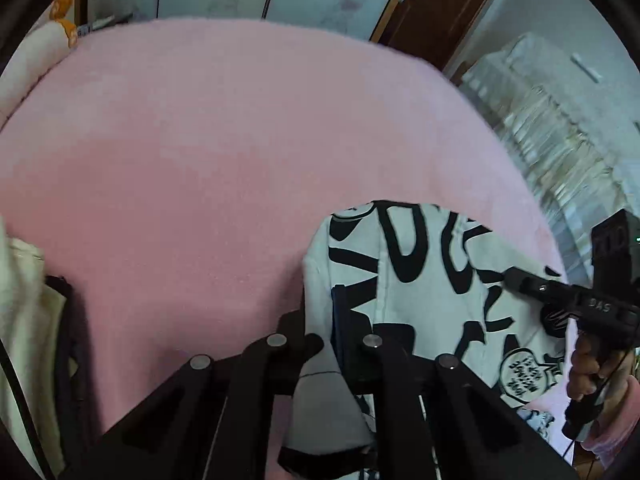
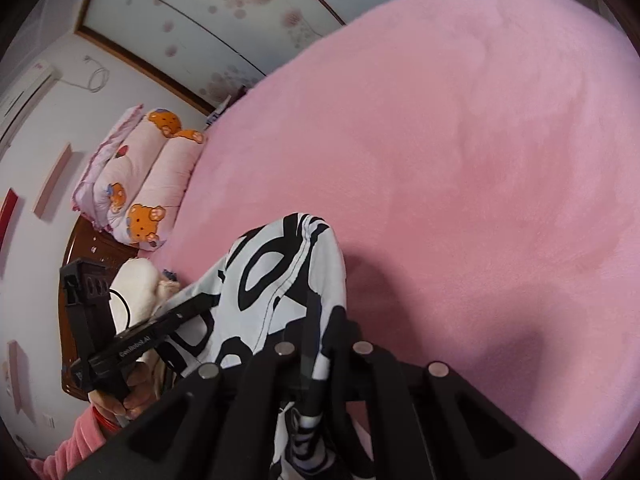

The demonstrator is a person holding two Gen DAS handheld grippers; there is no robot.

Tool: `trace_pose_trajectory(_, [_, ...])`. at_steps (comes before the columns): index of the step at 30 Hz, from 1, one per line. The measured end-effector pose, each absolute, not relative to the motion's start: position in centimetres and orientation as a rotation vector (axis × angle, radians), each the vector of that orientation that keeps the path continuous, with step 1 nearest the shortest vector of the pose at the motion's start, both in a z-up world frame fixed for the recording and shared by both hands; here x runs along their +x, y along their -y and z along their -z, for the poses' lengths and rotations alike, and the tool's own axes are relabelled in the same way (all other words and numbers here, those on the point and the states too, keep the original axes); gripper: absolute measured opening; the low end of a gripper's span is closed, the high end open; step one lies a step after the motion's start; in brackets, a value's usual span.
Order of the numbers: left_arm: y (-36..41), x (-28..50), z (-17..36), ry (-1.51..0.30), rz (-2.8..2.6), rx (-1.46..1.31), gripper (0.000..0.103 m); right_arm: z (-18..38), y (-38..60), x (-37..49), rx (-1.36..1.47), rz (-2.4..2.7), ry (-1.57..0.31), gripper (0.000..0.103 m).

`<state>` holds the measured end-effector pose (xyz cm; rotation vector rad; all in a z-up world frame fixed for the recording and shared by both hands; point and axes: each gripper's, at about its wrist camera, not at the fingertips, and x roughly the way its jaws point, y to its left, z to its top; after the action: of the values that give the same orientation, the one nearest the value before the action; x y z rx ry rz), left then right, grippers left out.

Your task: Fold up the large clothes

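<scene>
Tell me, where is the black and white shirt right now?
The black and white shirt hangs between both grippers, pinched in the left gripper and the right gripper, above the pink bed, low in both wrist views.

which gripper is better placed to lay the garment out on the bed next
Neither clearly: the left hand-held gripper and the right hand-held gripper both pinch the black-and-white printed garment, raised above the pink bedspread. They should probably lower it together.

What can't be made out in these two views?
- Garment type: bunched, bottom cut off by both frames.
- Left gripper fingertips: wrapped in cloth, left view.
- Right gripper fingertips: cloth covers them, right view.
- Cream fabric: cropped at left edge.
</scene>
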<state>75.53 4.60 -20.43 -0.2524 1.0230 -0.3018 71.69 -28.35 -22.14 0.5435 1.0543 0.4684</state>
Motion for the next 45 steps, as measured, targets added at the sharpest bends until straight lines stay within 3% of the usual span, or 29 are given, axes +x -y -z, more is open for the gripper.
trace_pose_trajectory(7, [-4.9, 67.6, 13.3, -0.848, 0.358, -0.212, 0.005, 16.1, 29.0, 65.0, 0.482, -0.602, -0.846, 0.001])
trace_pose_trajectory(14, [-5.2, 57.3, 8.9, -0.685, 0.381, -0.143, 0.005, 13.6, 29.8, 57.8, 0.447, -0.692, -0.692, 0.001])
trace_pose_trajectory(23, [-5.6, 47.3, 9.7, -0.672, 0.379, -0.133, 0.006, 13.4, 29.5, 49.1, 0.366, -0.708, -0.688, 0.005])
trace_pose_trajectory(31, [-4.9, 40.6, 11.8, -0.775, 0.399, -0.125, 0.01, 15.4, 29.9, 43.6, 0.386, -0.669, -0.824, 0.006])
trace_pose_trajectory(38, [-4.3, 37.5, 15.9, -0.957, 0.401, -0.101, 0.022, 19.6, 29.6, 40.5, 0.331, -0.611, -1.079, 0.014])
trace_pose_trajectory(40, [-4.0, 36.7, 17.8, -1.035, 0.388, -0.074, 0.026, 20.8, 29.6, 39.7, 0.328, -0.587, -1.138, 0.023])
trace_pose_trajectory(43, [-4.1, 35.1, 19.7, -1.09, 0.359, -0.063, 0.039, 22.0, 30.2, 38.7, 0.369, -0.552, -1.177, 0.026])
trace_pose_trajectory(45, [-4.2, 33.9, 20.4, -1.102, 0.326, -0.065, 0.059, 22.6, 30.9, 38.1, 0.391, -0.508, -1.196, 0.029])
